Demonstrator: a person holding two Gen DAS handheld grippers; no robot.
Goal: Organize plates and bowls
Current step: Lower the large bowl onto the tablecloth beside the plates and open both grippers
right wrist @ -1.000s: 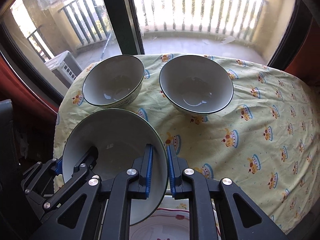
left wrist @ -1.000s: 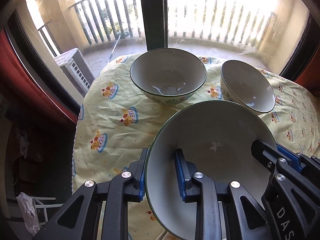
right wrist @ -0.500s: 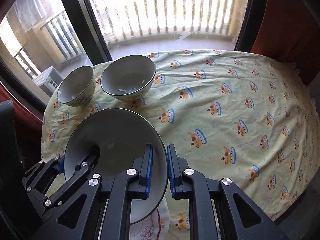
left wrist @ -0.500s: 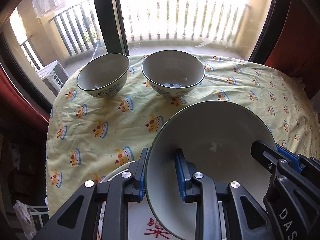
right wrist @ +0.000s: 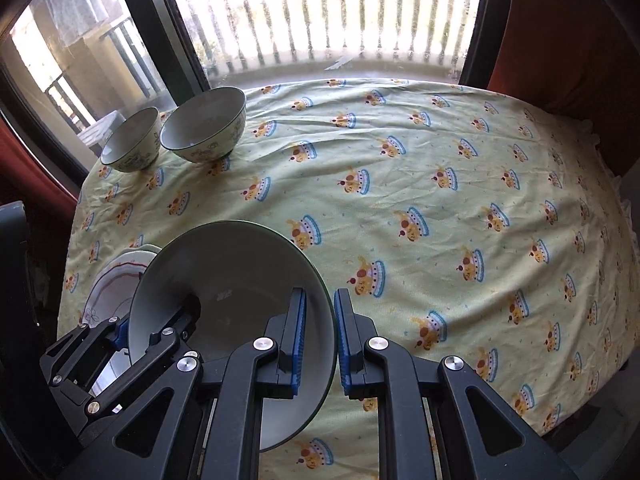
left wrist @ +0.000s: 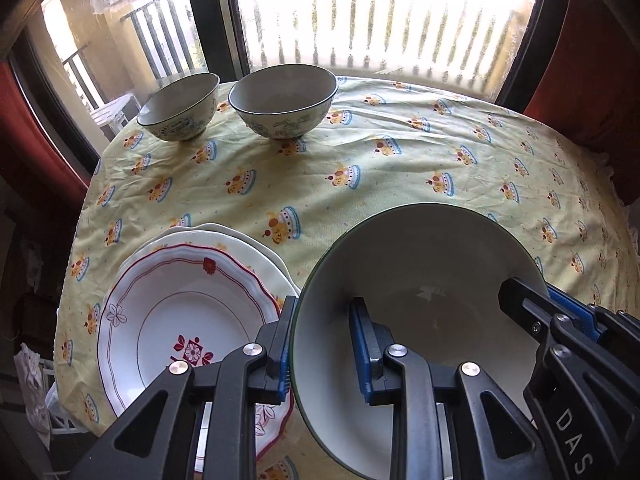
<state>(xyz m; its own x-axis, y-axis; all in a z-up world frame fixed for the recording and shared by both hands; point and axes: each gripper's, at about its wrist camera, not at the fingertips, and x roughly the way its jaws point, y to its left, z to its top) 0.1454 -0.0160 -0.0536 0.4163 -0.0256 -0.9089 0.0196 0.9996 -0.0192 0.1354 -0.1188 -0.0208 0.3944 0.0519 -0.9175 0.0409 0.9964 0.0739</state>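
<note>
- Balcony railing glares white through the window behind a round table under a yellow tablecloth (left wrist: 360, 168) printed with cakes.
- I have one large bowl (left wrist: 420, 280) pinched at two spots on its rim: left gripper (left wrist: 326, 344) clamped on the left wall, right gripper (right wrist: 320, 336) clamped on the right wall. Both sets of jaws are narrow, with only the rim between the pads.
- Landmark: plate stack (left wrist: 184, 312), red-trimmed plate on top. The held bowl hangs just right of it, tilted, above the cloth.
- Two smaller bowls, (left wrist: 180, 108) and (left wrist: 284, 100), sit side by side well beyond the stack, near the window edge.
- Risk, my judgement: thin rim grips on glazed ceramic could slip if the two hands drift apart or twist unequally; the bowl would drop onto the plates.
- Lowering tilted could clip the stack's edge.
</note>
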